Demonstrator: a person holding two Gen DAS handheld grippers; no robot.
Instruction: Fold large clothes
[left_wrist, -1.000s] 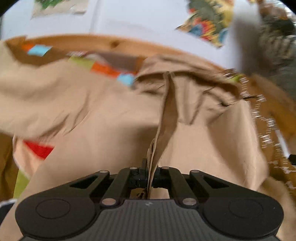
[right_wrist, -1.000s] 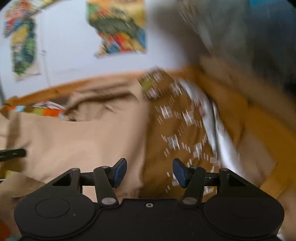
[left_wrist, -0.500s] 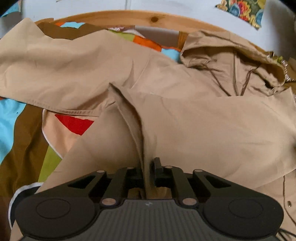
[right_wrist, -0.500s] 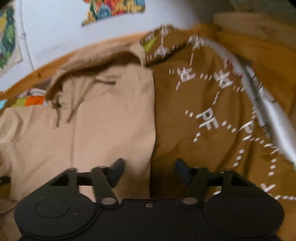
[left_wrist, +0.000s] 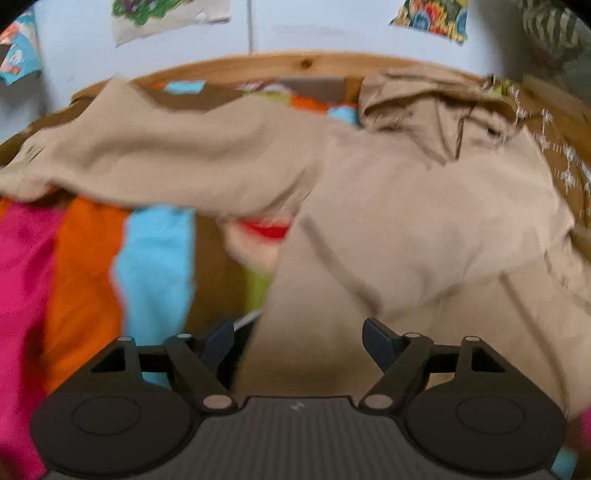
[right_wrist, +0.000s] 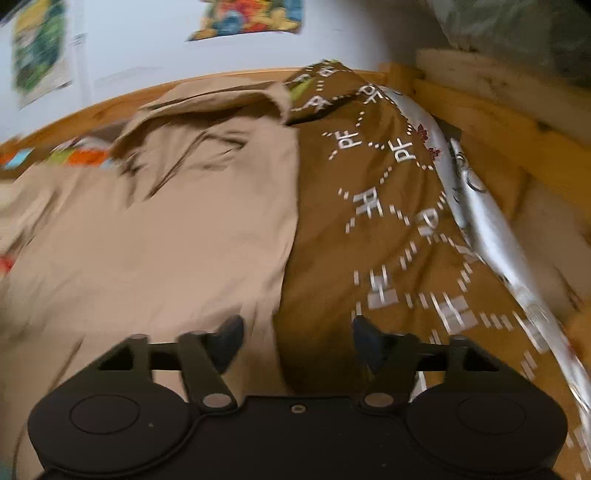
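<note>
Tilting downward, the left gripper (left_wrist: 299, 338) and right gripper (right_wrist: 297, 332), jaws just spread apart and empty, hover over the beige jacket (left_wrist: 406, 221) lying on the striped bedcover (left_wrist: 88, 266) near a white wall (left_wrist: 314, 33).

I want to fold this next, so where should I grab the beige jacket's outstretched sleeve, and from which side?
Judging from the left view, take the sleeve near its loose cuff end at far left, coming from the near side with the left gripper, now open. It lies flat across the striped bedspread, edge exposed.
</note>
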